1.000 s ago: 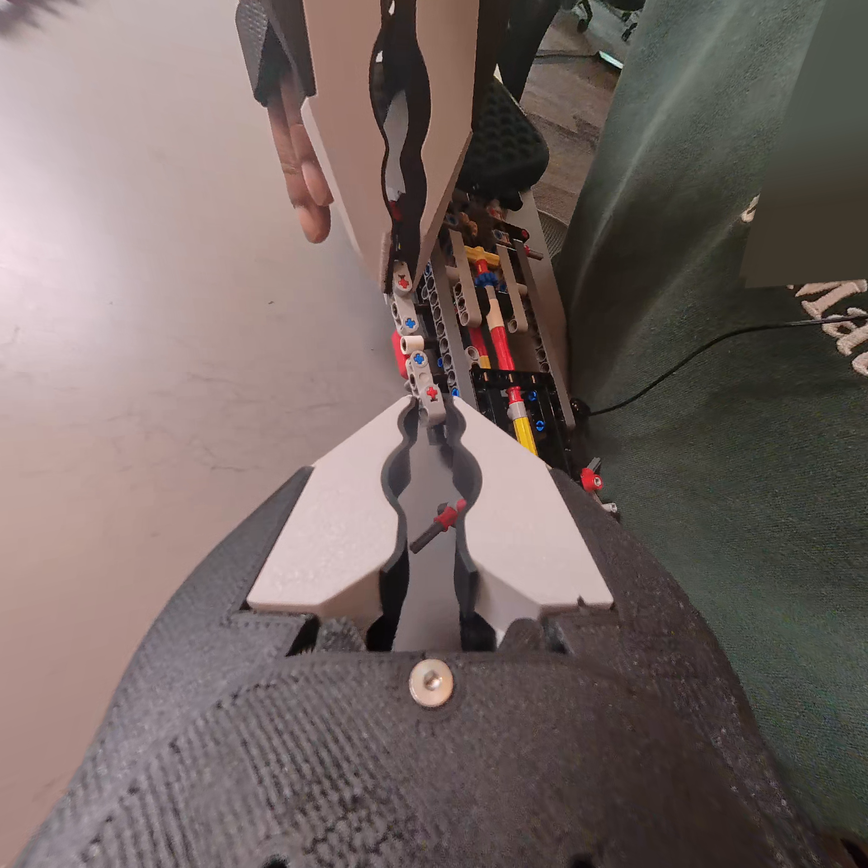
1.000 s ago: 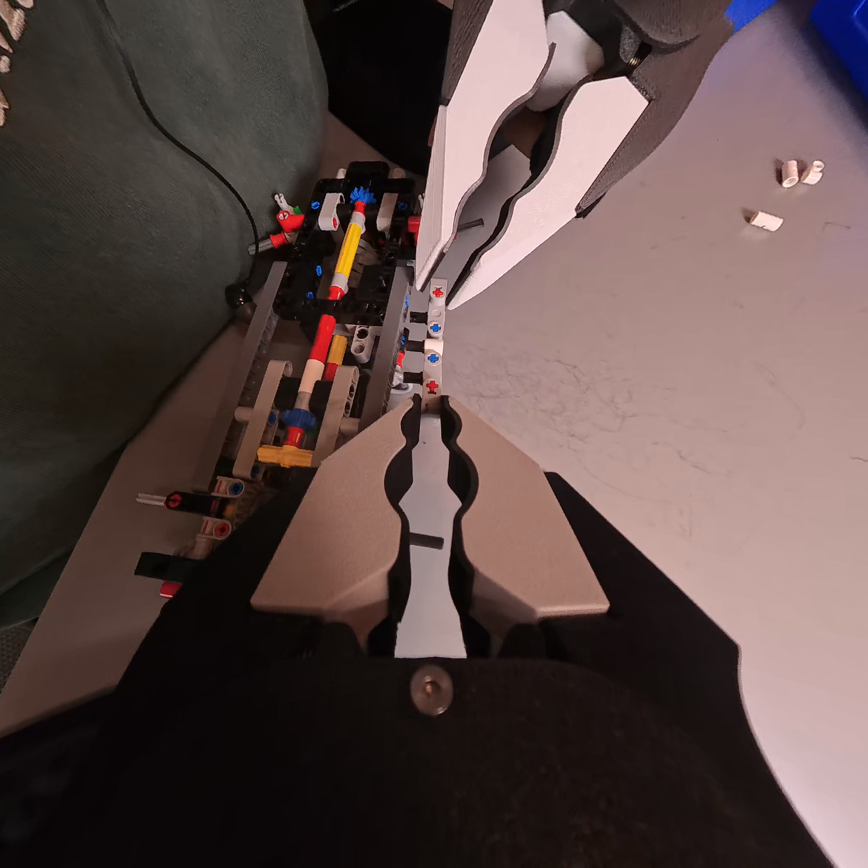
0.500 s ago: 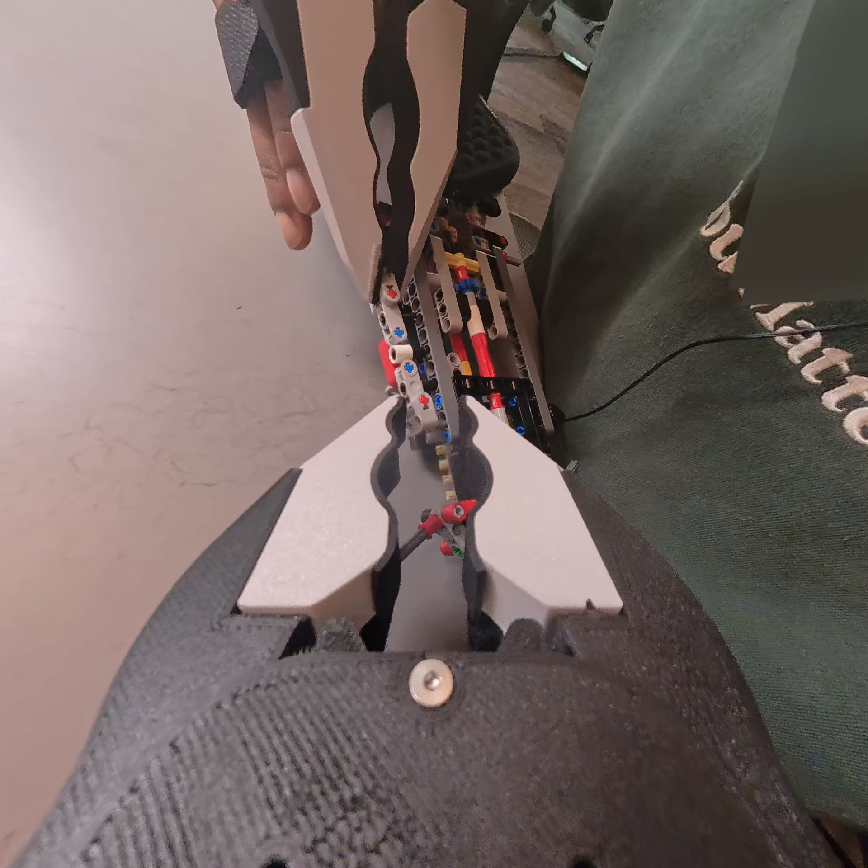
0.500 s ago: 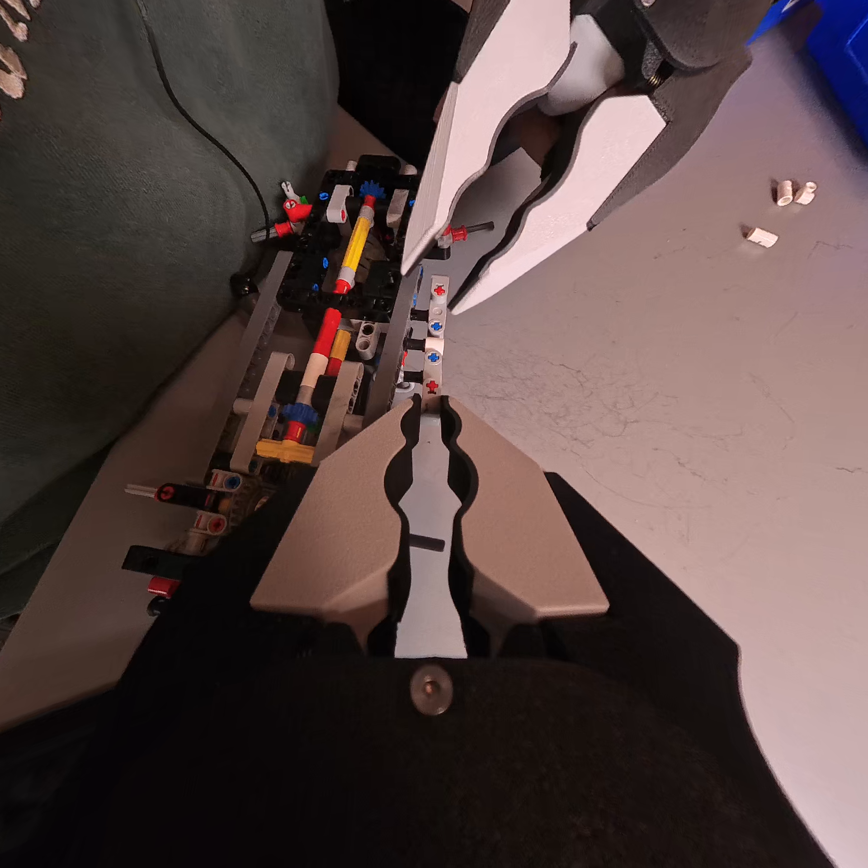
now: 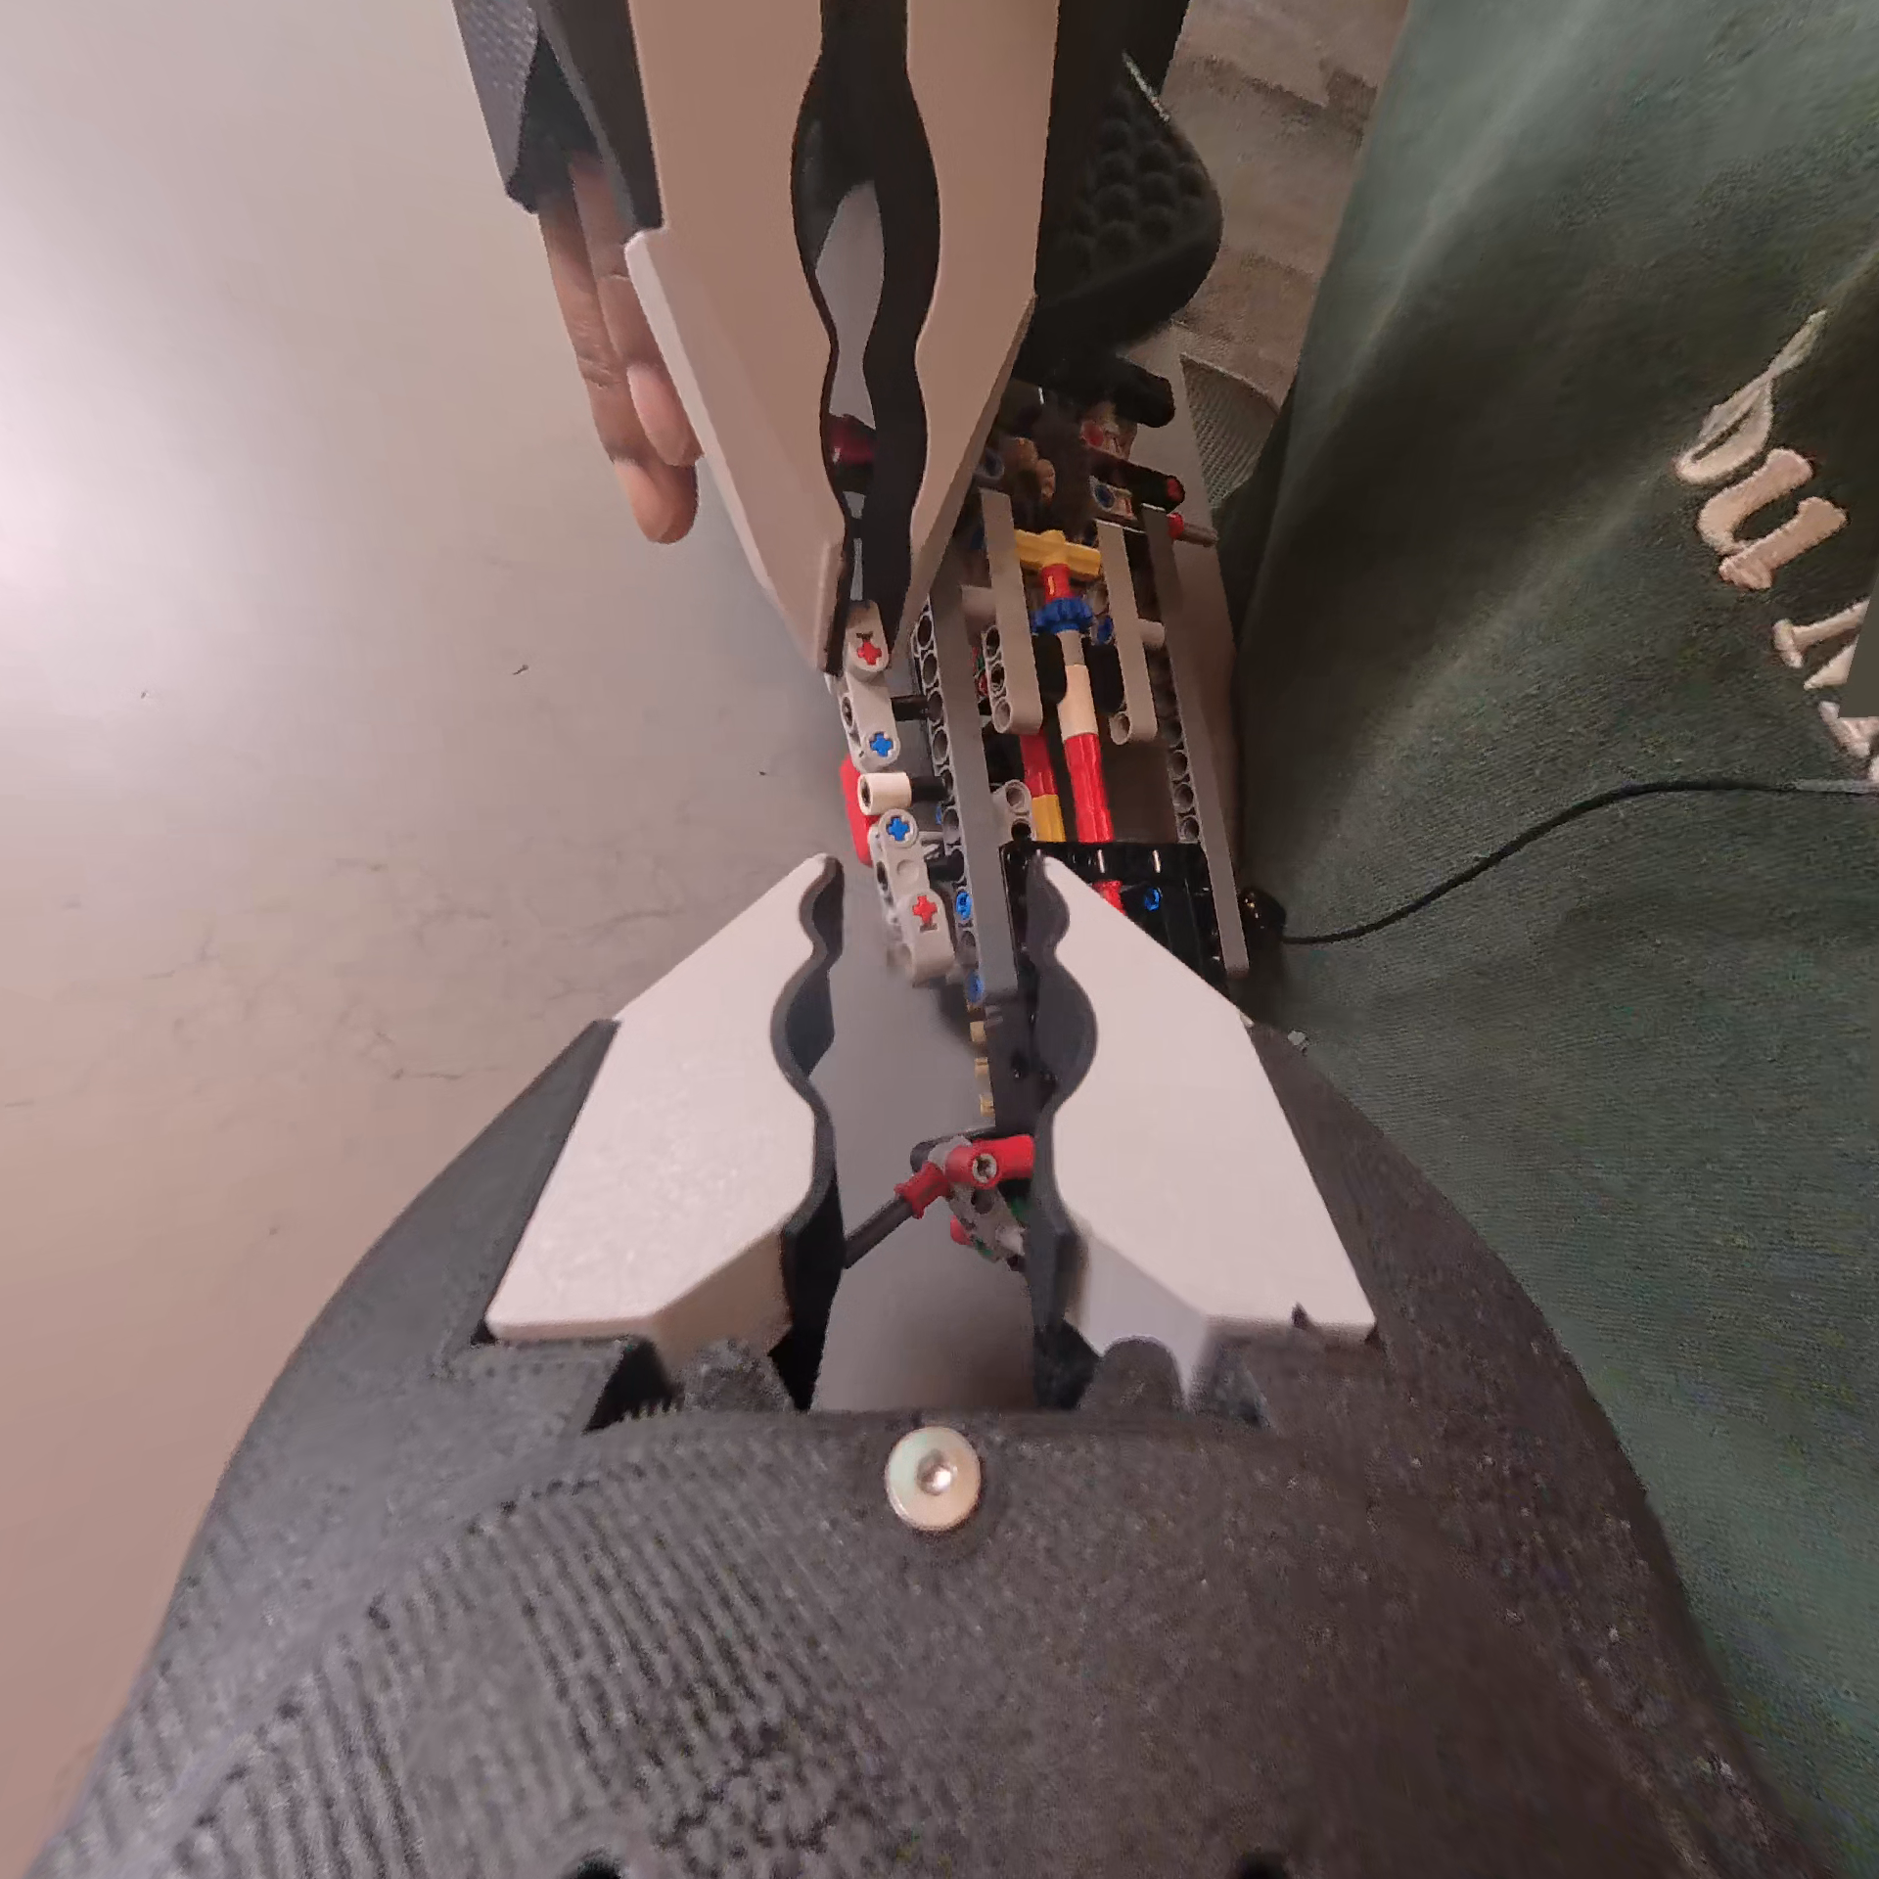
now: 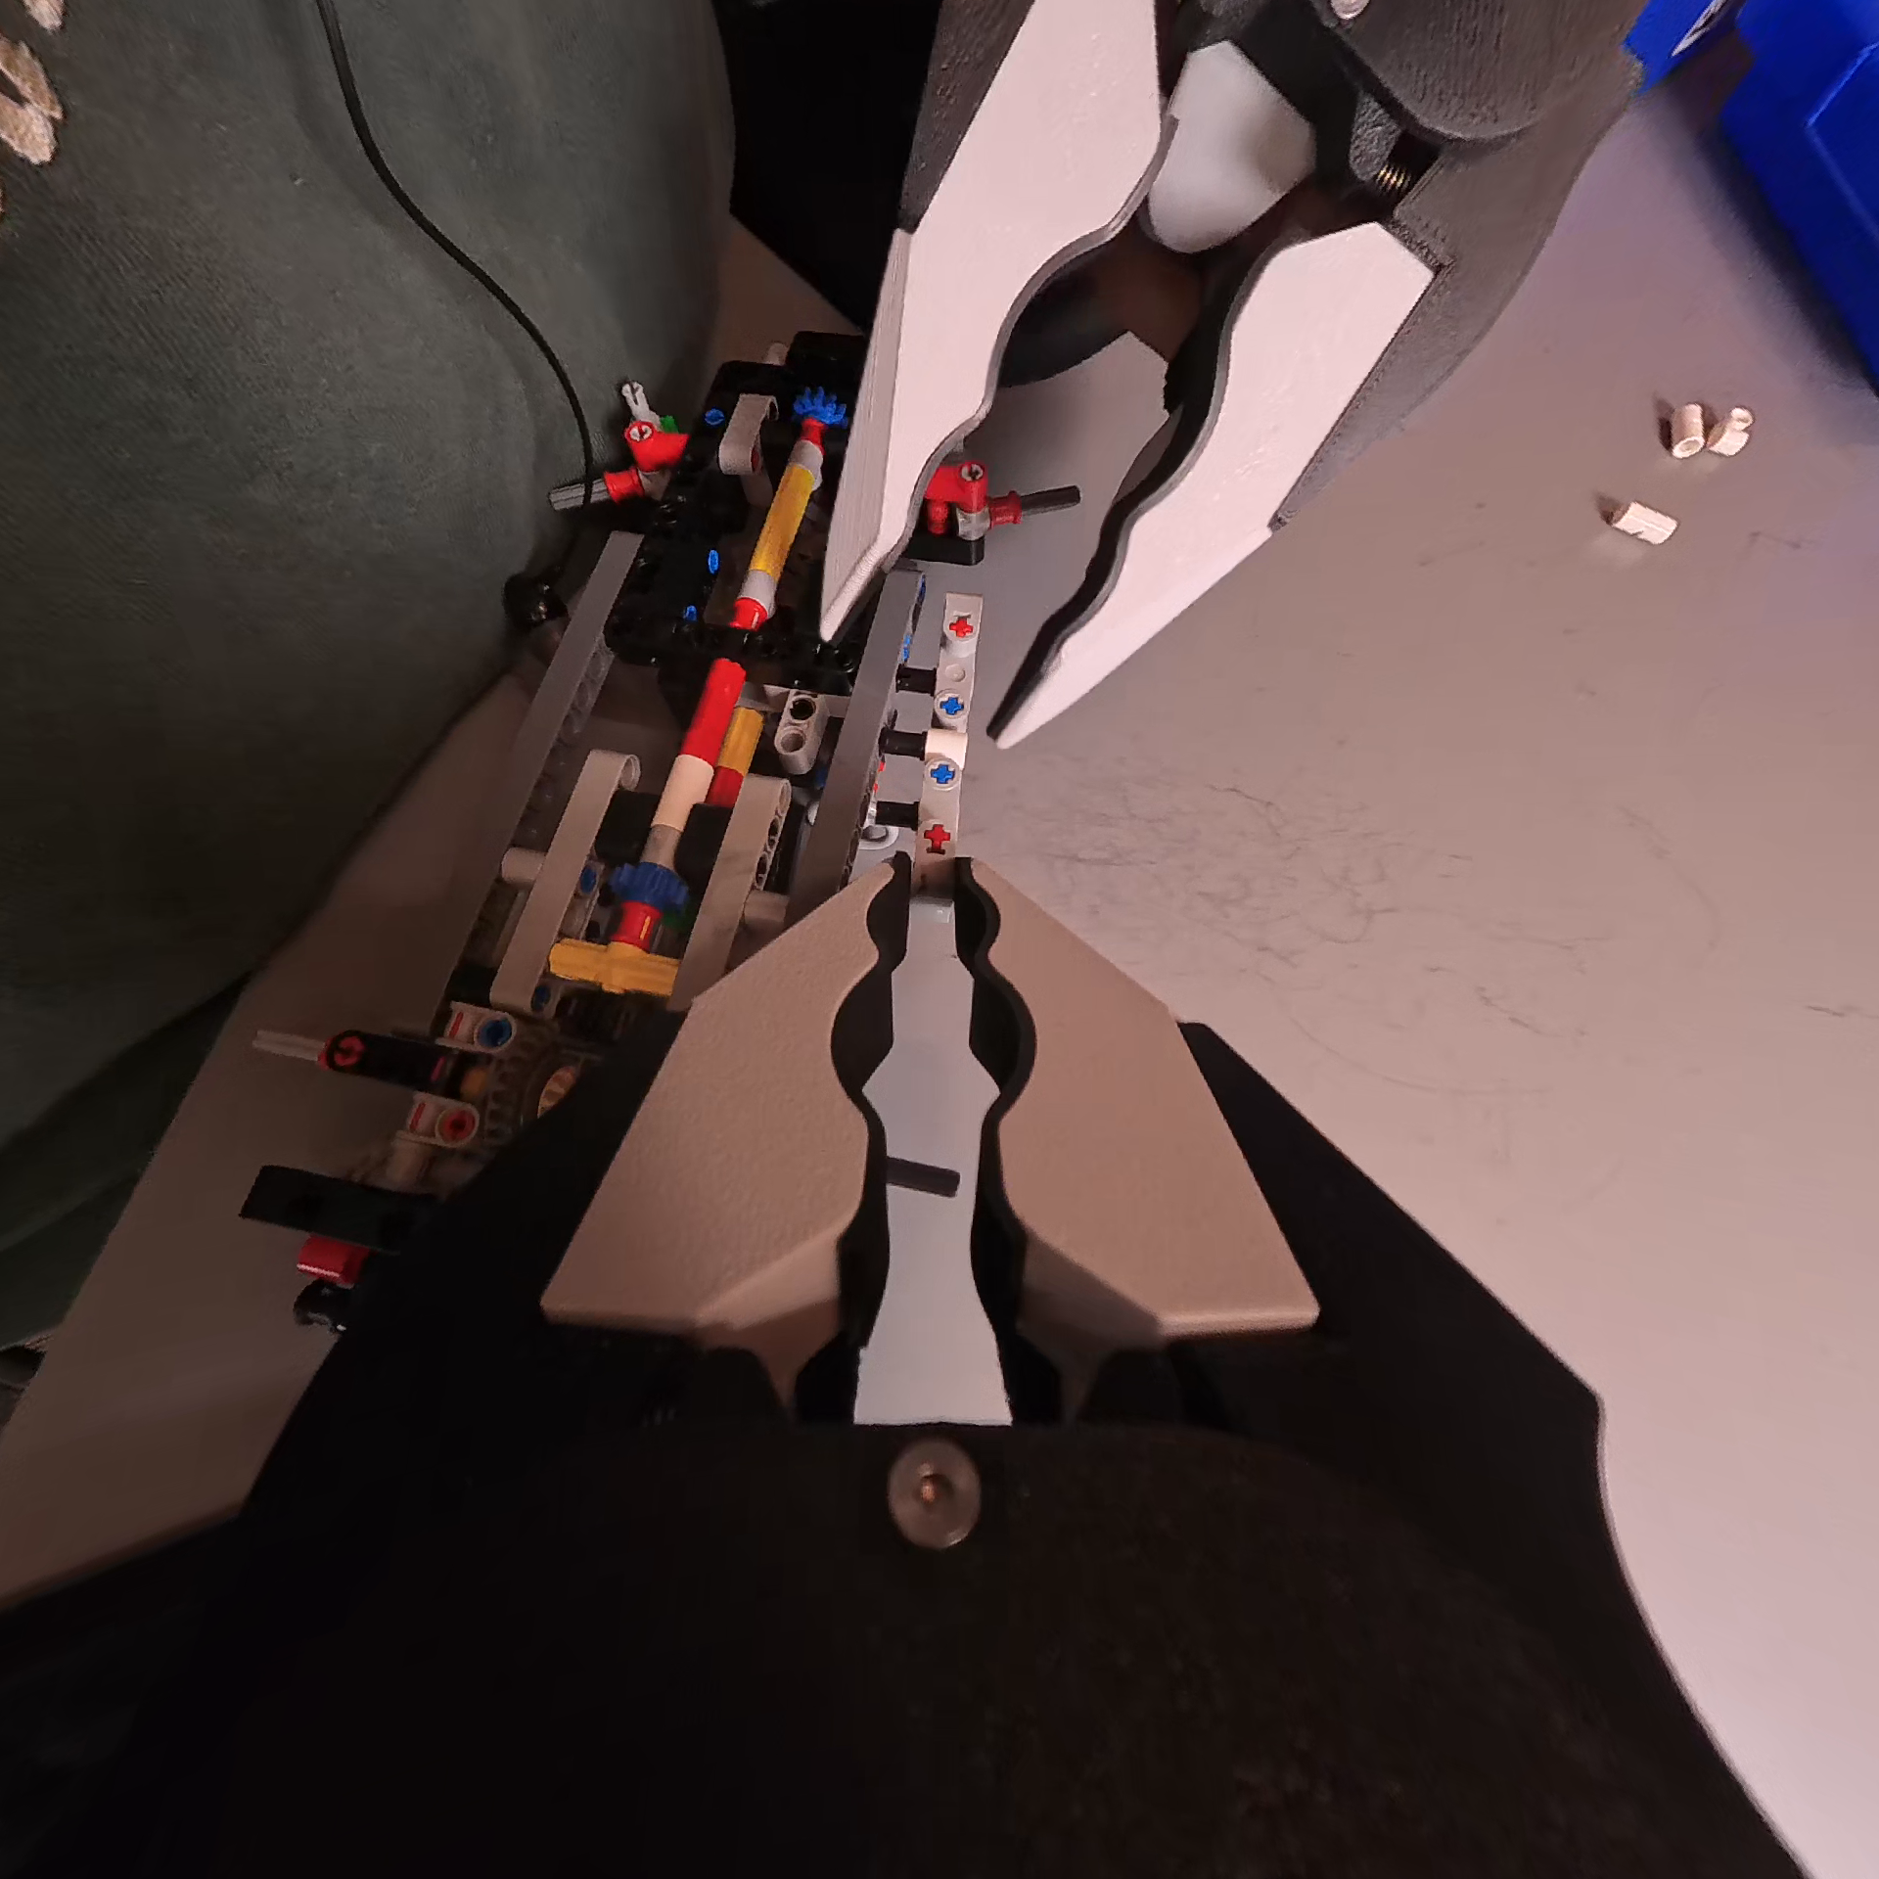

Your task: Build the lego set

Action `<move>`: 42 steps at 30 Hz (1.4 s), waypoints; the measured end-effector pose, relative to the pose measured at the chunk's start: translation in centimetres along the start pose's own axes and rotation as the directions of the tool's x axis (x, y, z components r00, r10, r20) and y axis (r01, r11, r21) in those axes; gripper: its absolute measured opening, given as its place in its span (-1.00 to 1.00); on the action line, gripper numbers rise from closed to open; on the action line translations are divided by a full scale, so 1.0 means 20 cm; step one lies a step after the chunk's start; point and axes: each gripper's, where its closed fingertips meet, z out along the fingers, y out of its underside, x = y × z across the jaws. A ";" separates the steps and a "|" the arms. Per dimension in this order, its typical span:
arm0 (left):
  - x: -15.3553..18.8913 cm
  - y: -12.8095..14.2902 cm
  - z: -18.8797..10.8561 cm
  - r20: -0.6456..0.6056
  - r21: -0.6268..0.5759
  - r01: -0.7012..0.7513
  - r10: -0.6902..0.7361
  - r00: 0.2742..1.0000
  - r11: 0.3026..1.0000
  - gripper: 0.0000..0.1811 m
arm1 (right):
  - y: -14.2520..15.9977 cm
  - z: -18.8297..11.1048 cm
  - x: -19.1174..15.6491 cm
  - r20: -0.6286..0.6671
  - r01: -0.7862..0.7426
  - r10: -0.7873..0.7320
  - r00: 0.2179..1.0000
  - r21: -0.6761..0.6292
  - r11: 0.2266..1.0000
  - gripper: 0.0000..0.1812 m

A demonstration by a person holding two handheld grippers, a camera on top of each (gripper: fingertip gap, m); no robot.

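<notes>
Left wrist view: the left gripper is seen from behind, jaws parted wide, nothing clamped. Between them lies the near end of the lego chassis, a long frame of grey beams w/ a red-and-yellow shaft down the middle. Its long axis runs straight away from the camera, roughly in line w/ the fingers. It rests on the pale bench, close to the edge, just beside a green garment.

Along the chassis's outer side a thin light-grey link strip is pinned on, w/ red and blue cross axles showing. Its near end sits between the left jaws but closer to the right finger; no contact can be confirmed. A small red connector piece w/ a dark axle is seen deep in the jaw gap, low against the right finger.

Opposite, the right gripper is pointed back toward the camera, tips nearly closed on the strip's far end.

Right wrist view: the right gripper is shown w/ jaws narrow, pinching the link strip end. The left gripper is spread wide, one finger against the lego chassis side beam, the other outside the strip.

Judged: the strip is straddled, so closing the left jaws would press it toward the beam. Three small pale loose pieces lie well apart on the bench.
</notes>
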 end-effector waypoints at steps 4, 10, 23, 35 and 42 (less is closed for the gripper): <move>0.01 0.00 0.01 0.032 -0.033 0.028 -0.027 0.999 0.999 -0.54 | 0.00 0.01 -0.01 -0.009 0.004 -0.004 1.000 -0.003 1.000 -0.93; 0.03 -0.03 0.01 0.078 -0.035 0.070 -0.067 0.995 0.997 -0.52 | 0.00 0.00 -0.03 -0.031 0.015 -0.015 0.999 -0.001 1.000 -0.93; 0.04 -0.03 0.07 0.166 -0.094 0.066 -0.049 0.985 0.993 -0.62 | -0.01 -0.03 -0.05 -0.045 0.021 -0.020 0.999 0.032 0.999 -0.93; 0.04 -0.01 0.09 0.217 -0.158 -0.011 0.046 0.975 0.987 -0.72 | -0.01 -0.02 -0.07 -0.029 0.005 -0.003 1.000 0.044 0.999 -0.93; 0.05 -0.01 0.10 0.201 -0.172 -0.044 0.079 0.976 0.984 -0.73 | 0.00 -0.01 -0.10 -0.001 0.013 -0.013 1.000 0.015 1.000 -0.92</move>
